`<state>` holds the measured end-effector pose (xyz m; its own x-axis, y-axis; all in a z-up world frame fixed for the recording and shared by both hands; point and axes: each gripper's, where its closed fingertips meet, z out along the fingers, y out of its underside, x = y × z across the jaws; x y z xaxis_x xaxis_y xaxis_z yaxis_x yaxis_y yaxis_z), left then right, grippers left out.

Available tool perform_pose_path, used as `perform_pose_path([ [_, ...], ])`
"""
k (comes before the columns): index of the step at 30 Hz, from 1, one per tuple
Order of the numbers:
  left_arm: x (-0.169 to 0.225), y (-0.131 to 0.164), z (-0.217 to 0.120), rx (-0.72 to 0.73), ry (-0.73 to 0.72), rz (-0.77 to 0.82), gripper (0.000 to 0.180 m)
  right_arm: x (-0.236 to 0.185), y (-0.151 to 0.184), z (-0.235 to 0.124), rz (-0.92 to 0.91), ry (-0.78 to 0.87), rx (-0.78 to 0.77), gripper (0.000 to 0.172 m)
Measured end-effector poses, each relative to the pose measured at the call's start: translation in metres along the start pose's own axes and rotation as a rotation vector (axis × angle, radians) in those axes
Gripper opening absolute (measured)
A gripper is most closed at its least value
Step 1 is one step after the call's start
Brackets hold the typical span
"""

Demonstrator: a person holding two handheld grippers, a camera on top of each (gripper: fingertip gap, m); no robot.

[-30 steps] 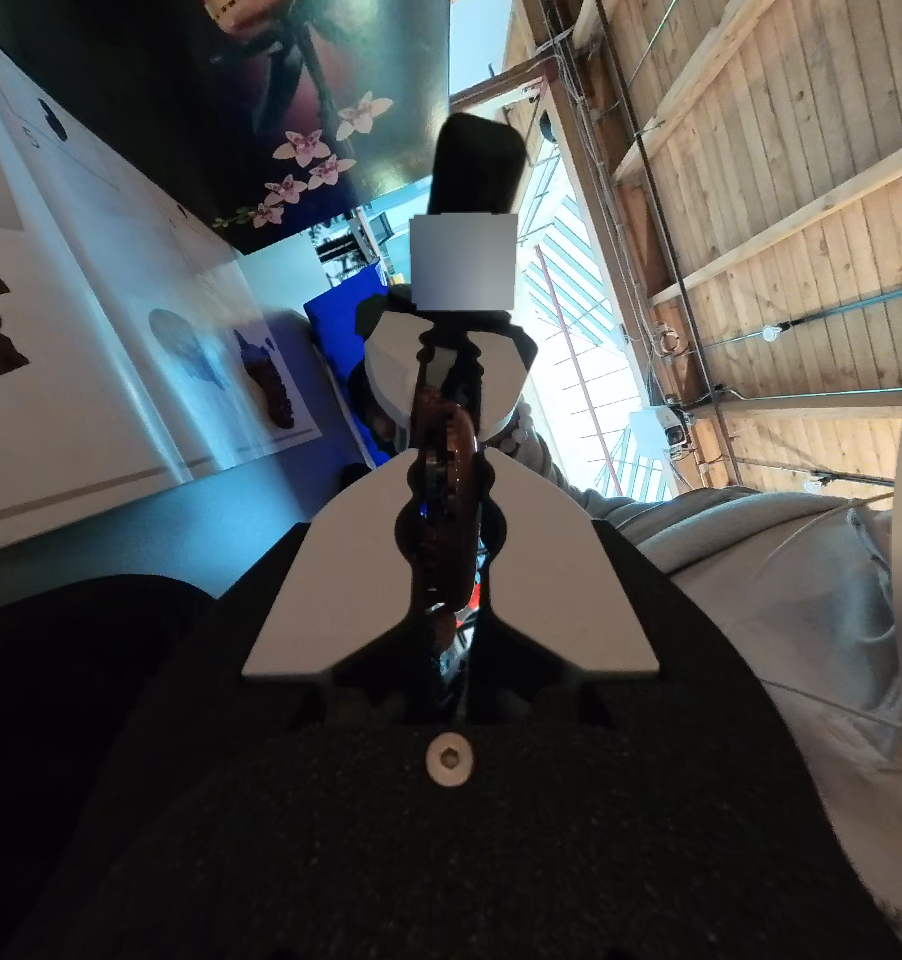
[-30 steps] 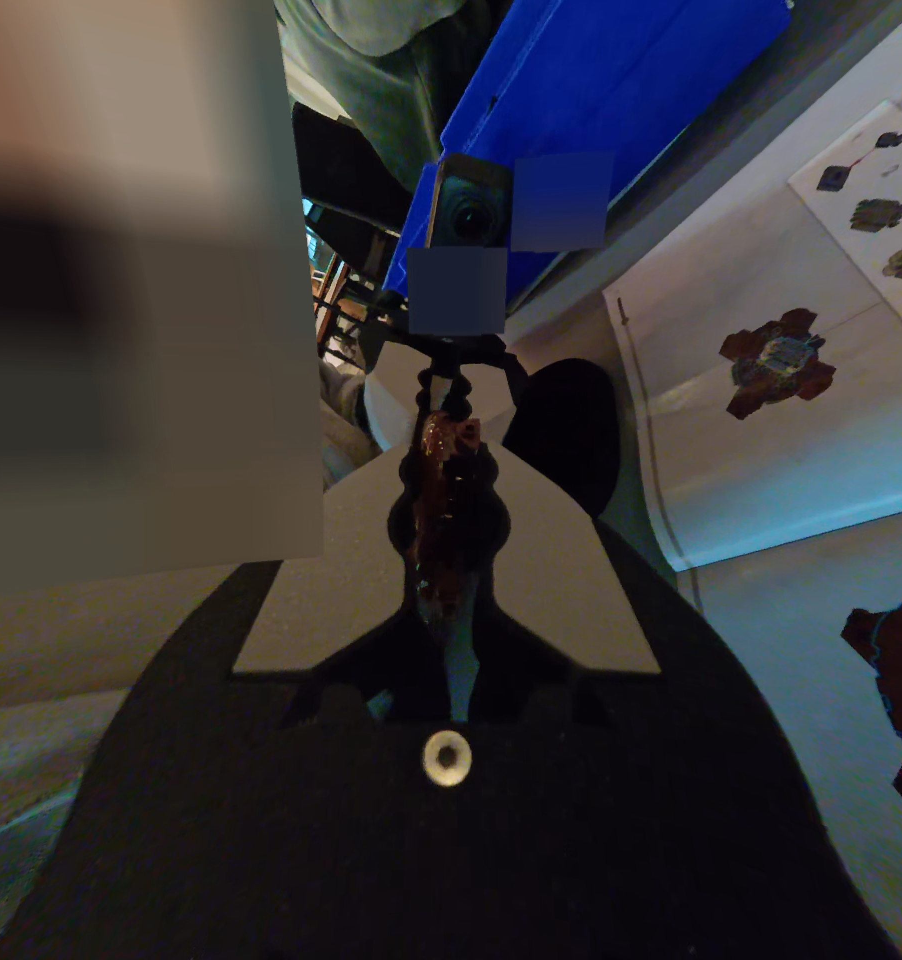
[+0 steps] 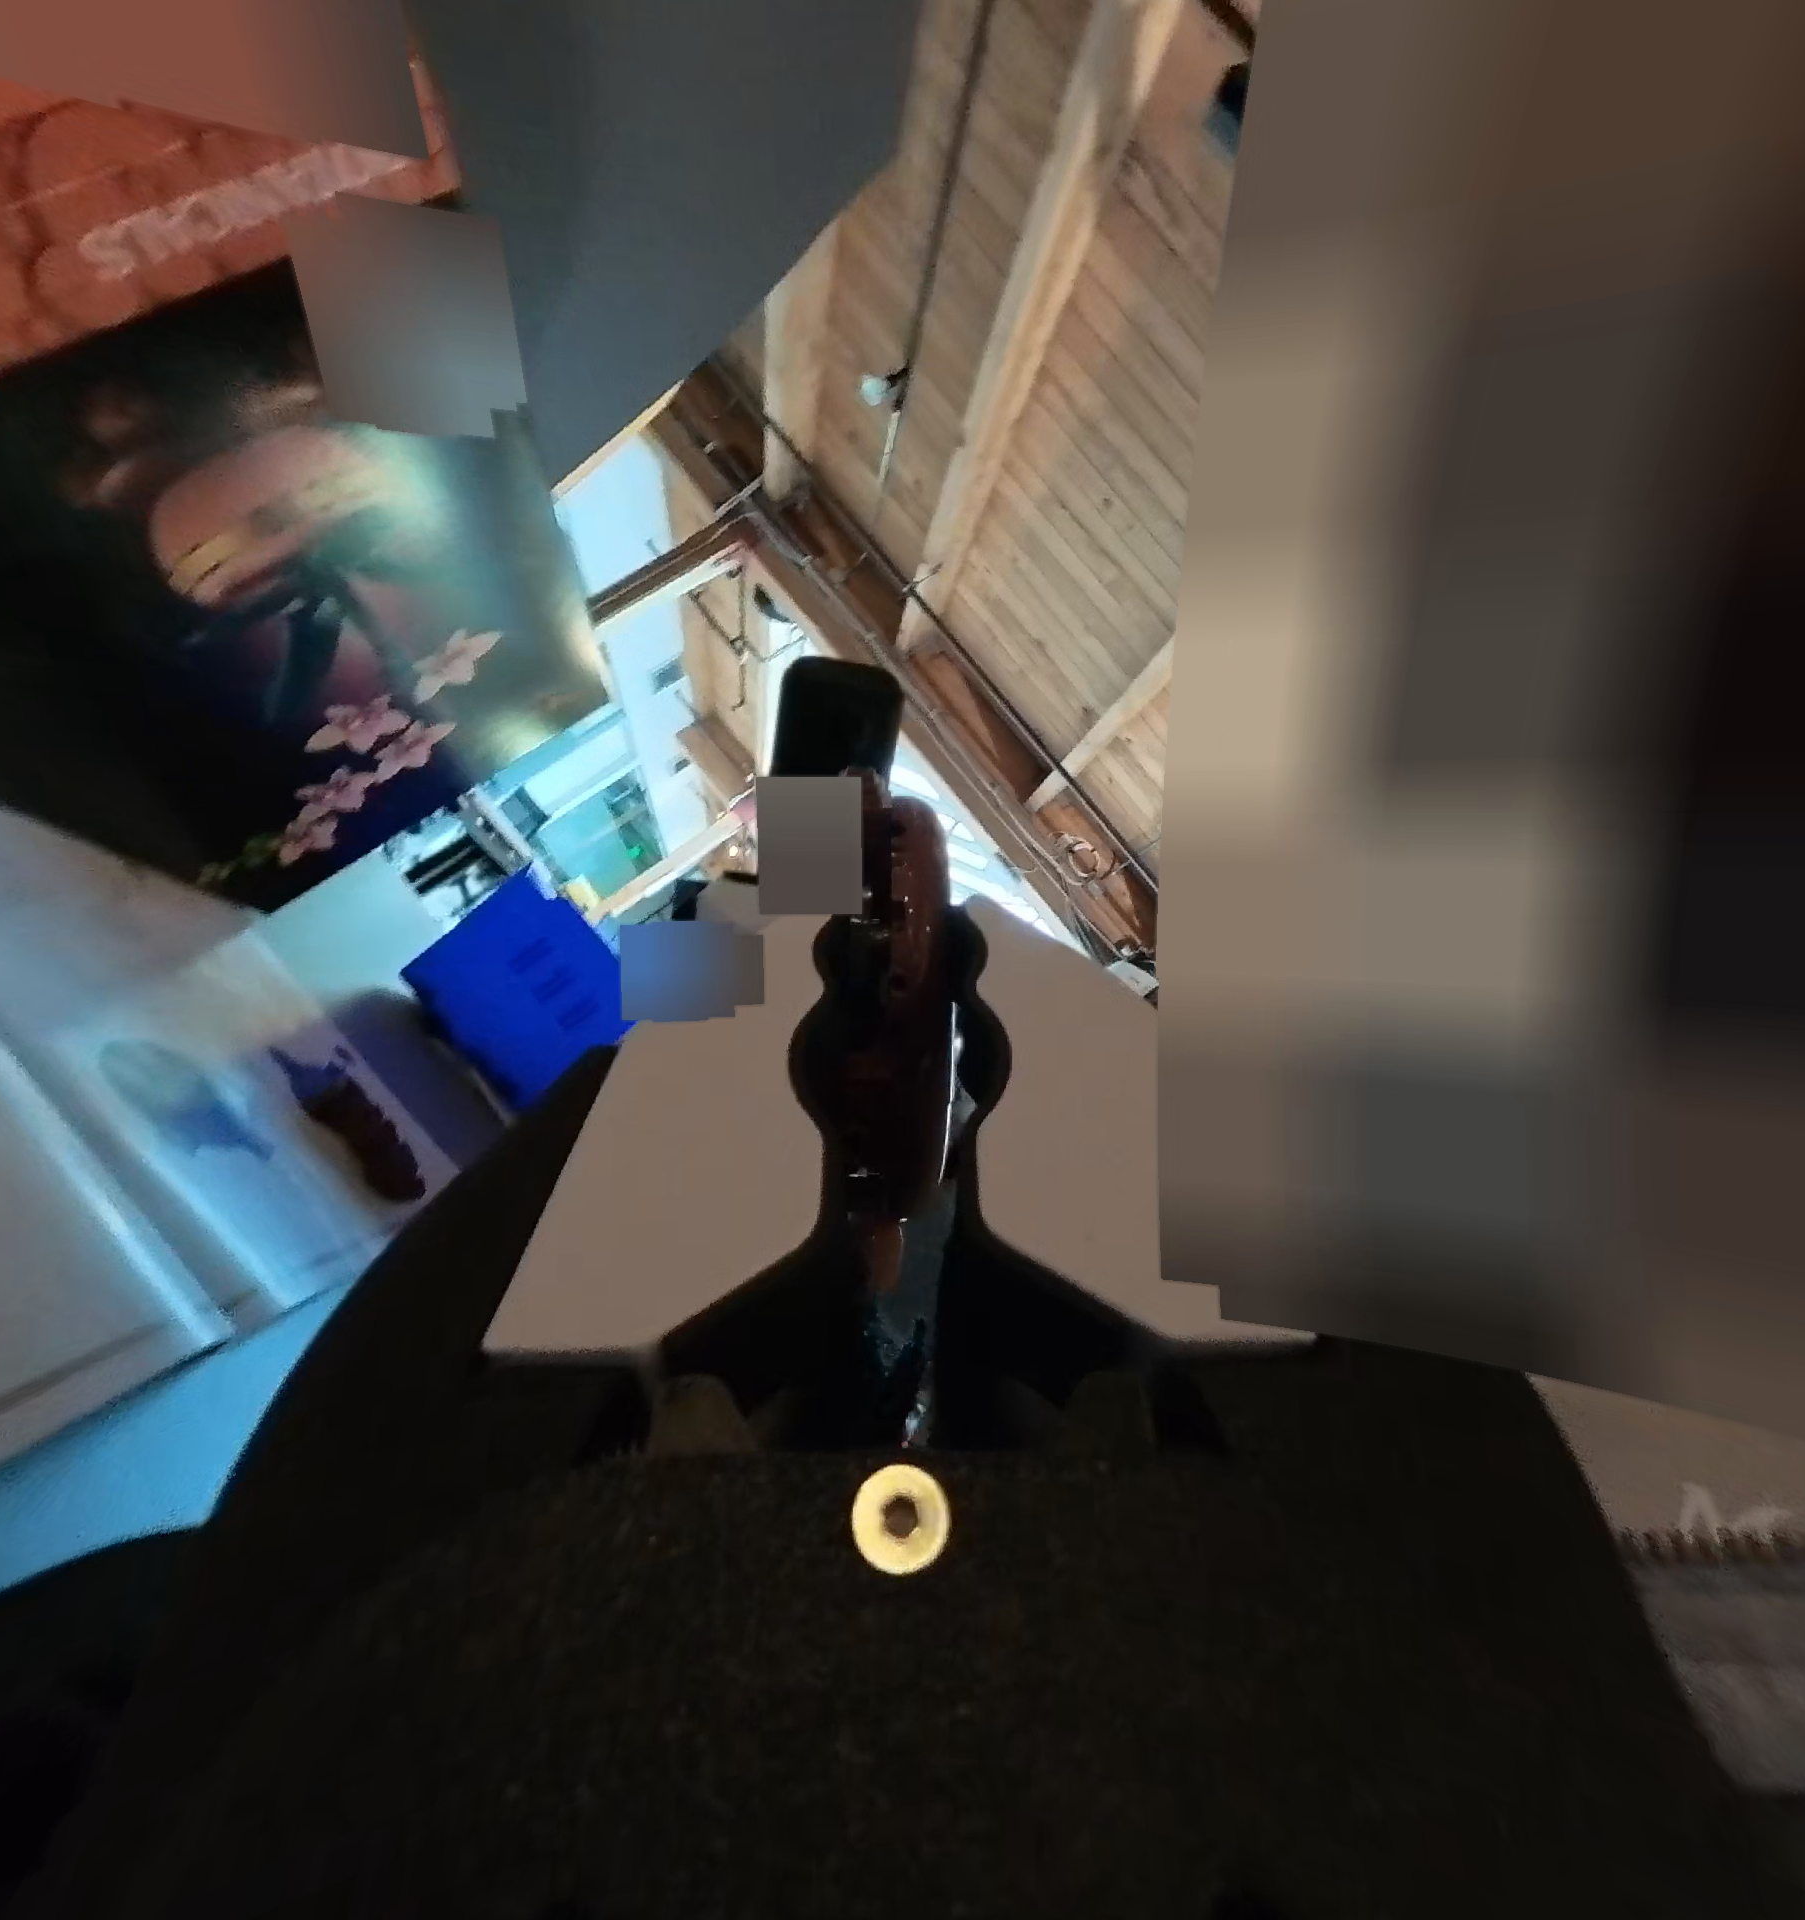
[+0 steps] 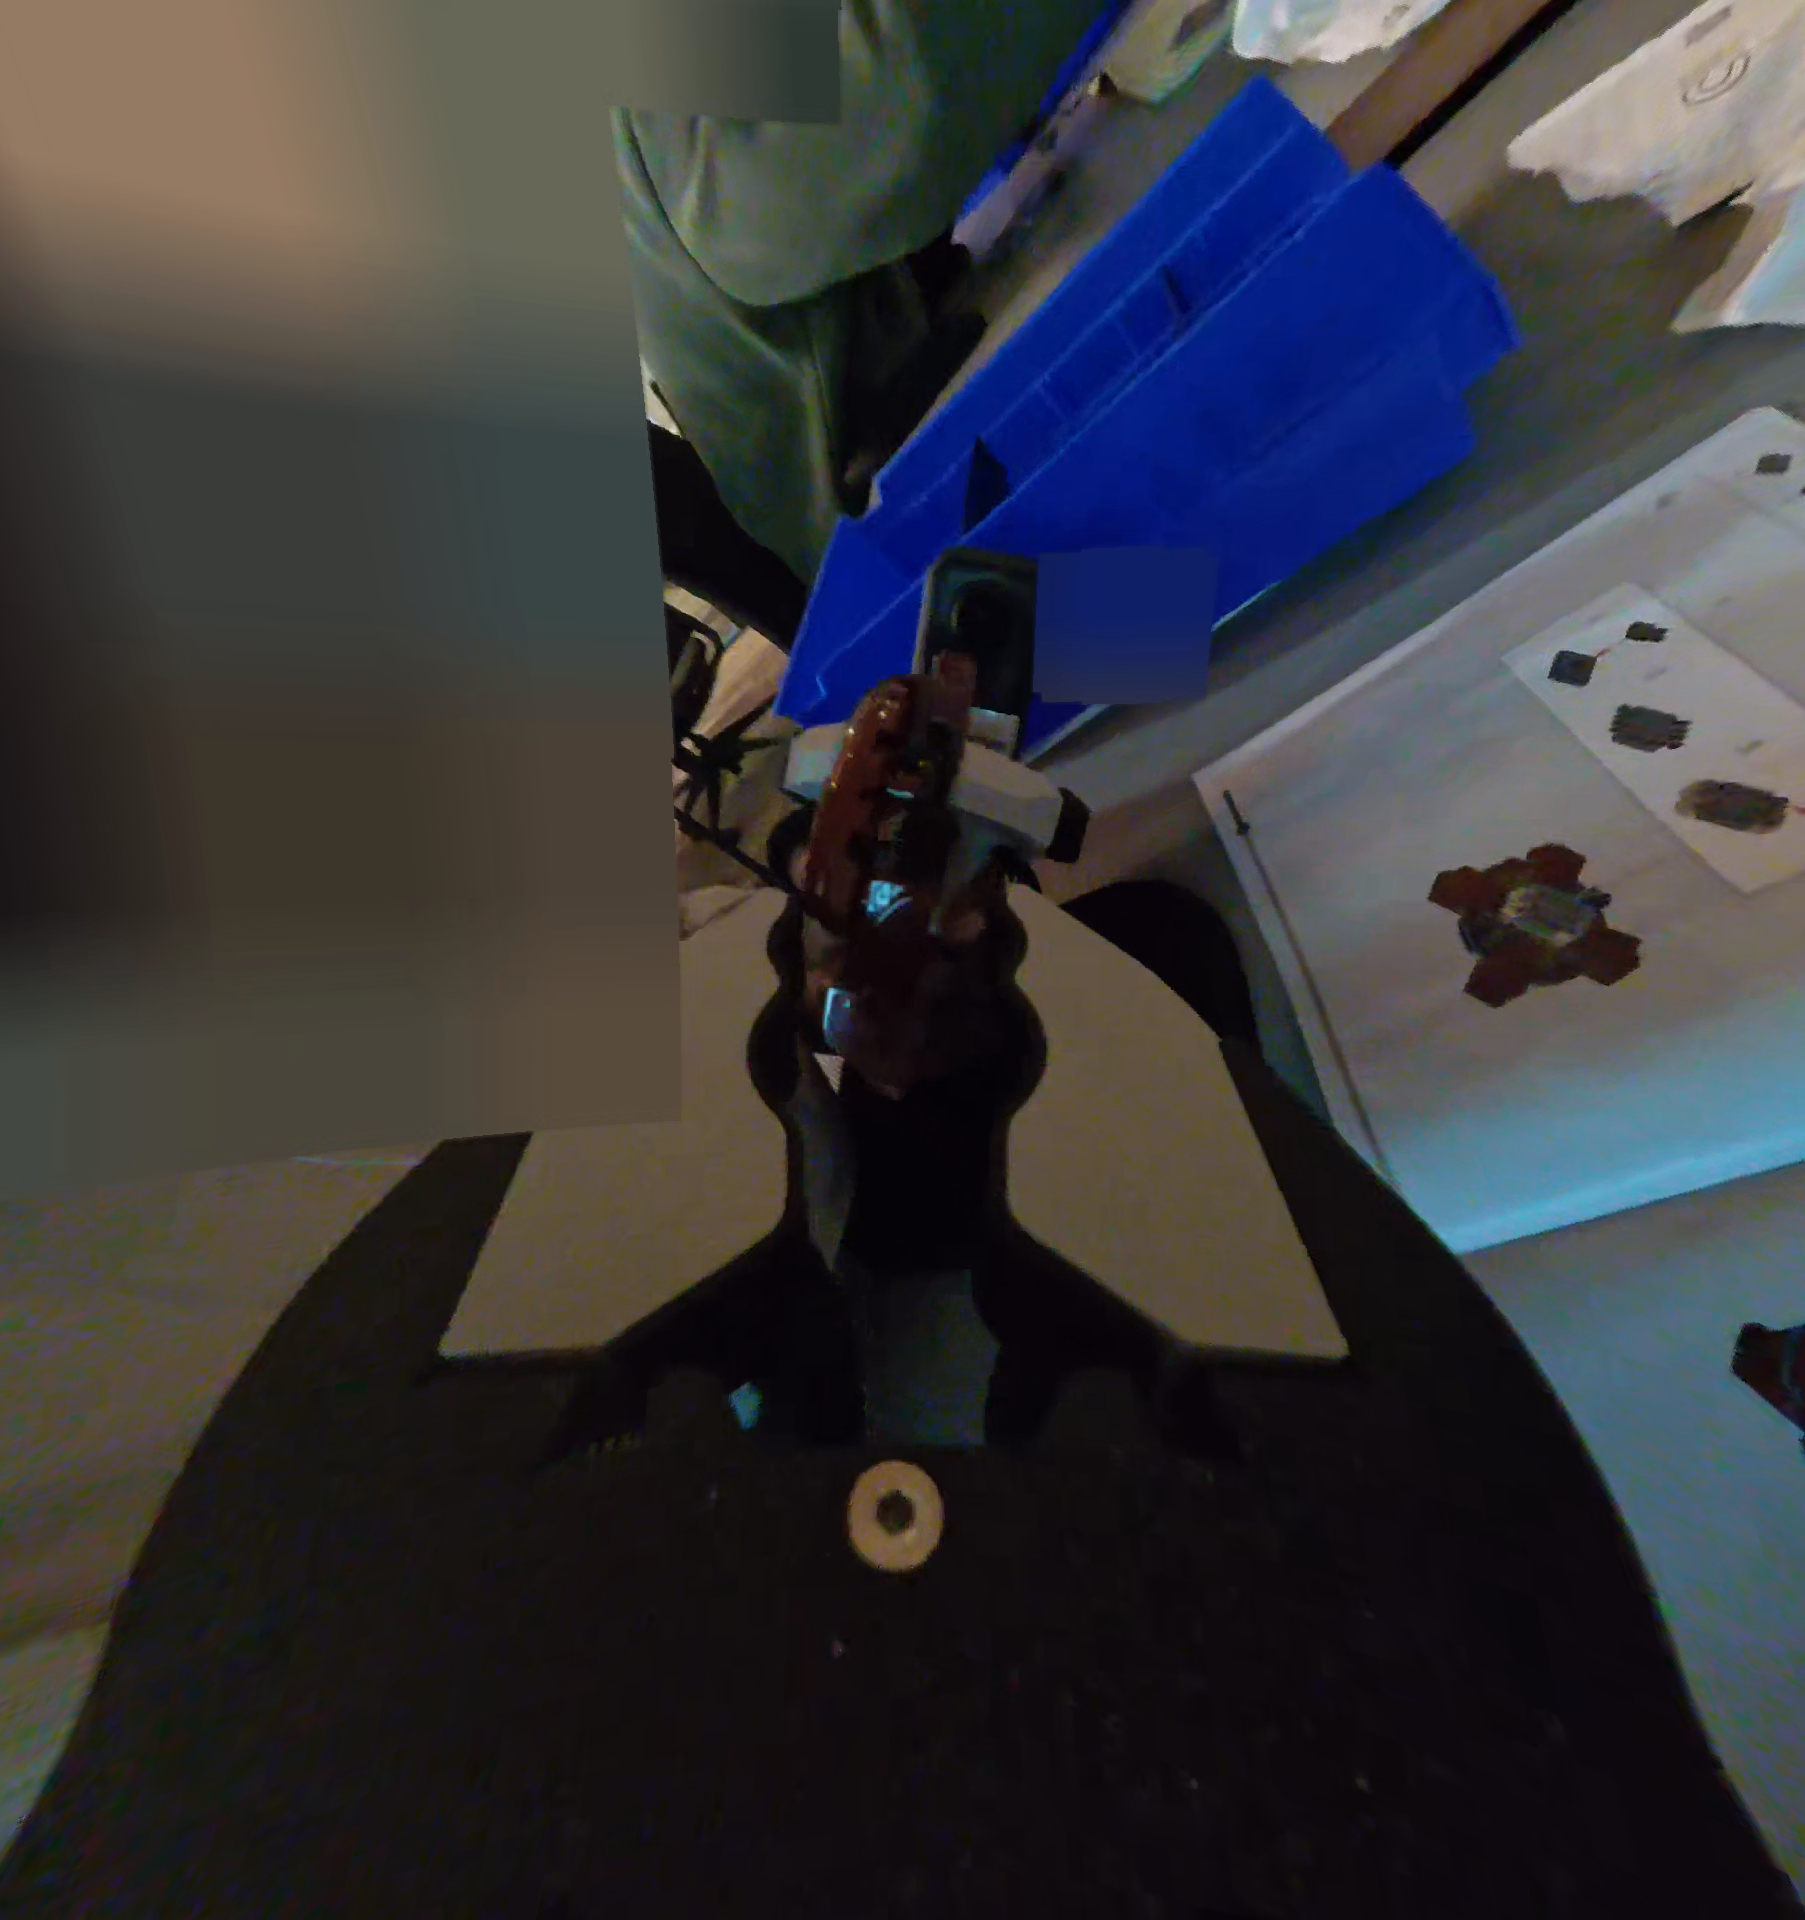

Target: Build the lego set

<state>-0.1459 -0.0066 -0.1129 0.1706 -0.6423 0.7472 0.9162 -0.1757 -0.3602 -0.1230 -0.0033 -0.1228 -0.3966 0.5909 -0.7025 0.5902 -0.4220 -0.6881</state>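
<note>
Both tools face each other, raised above a grey surface [image 4: 1656,1351]. The left tool [image 3: 903,935] clamps a brown toothed piece [image 3: 913,883]; the right tool [image 4: 898,935] stands around it, grip unclear. Blue bins [image 4: 1189,416] beyond, wooden ceiling [image 3: 1033,468] overhead.

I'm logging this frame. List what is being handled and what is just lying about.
Handled: brown studded brick-built flat piece; left gripper, jaws shut on it; right gripper, jaws either side of it, grip unclear.

Lying about: blue plastic bins; white printed sheets; dark poster with pink flowers.
</note>
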Motion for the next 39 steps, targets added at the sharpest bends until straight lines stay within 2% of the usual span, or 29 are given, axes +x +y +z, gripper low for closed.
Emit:
perform_pose_path([
  [3, 0.005, -0.002, 0.000, 0.008, 0.028, 0.037, 0.017, -0.008, 0.000, 0.002, -0.040, -0.012, -0.001, 0.021],
  [11, 0.016, 0.001, 0.000, -0.007, 0.074, 0.128, 0.017, -0.015, 0.000, 0.003, -0.070, -0.033, 0.006, 0.019],
  [19, 0.028, 0.009, 0.001, -0.038, 0.097, 0.307, 0.017, -0.021, 0.002, 0.001, -0.224, -0.029, 0.014, 0.010],
  [22, 0.023, 0.007, 0.001, -0.033, 0.079, 0.286, 0.017, -0.017, 0.002, 0.001, -0.213, -0.013, 0.030, 0.009],
  [25, 0.018, 0.003, 0.000, 0.000, 0.076, 0.176, 0.017, -0.016, 0.002, 0.002, -0.117, -0.078, 0.044, 0.012],
  [27, 0.017, -0.004, -0.001, 0.050, 0.091, 0.112, 0.017, -0.018, 0.005, 0.001, -0.071, -0.123, 0.022, 0.033],
  [28, 0.016, -0.009, -0.003, 0.078, 0.093, 0.098, 0.017, -0.019, 0.005, 0.000, -0.081, -0.123, 0.027, 0.034],
  [33, 0.015, -0.005, -0.004, 0.043, 0.068, 0.187, 0.017, -0.018, -0.006, 0.003, -0.075, -0.098, 0.085, 0.043],
  [34, 0.017, -0.003, -0.003, 0.033, 0.072, 0.200, 0.017, -0.018, -0.006, 0.004, -0.074, -0.099, 0.088, 0.041],
  [36, 0.019, 0.002, 0.000, 0.001, 0.068, 0.255, 0.017, -0.021, -0.007, 0.004, -0.077, -0.118, 0.105, 0.020],
  [39, 0.021, 0.006, 0.000, -0.025, 0.062, 0.343, 0.017, -0.023, -0.004, 0.003, -0.147, -0.101, 0.100, 0.019],
])
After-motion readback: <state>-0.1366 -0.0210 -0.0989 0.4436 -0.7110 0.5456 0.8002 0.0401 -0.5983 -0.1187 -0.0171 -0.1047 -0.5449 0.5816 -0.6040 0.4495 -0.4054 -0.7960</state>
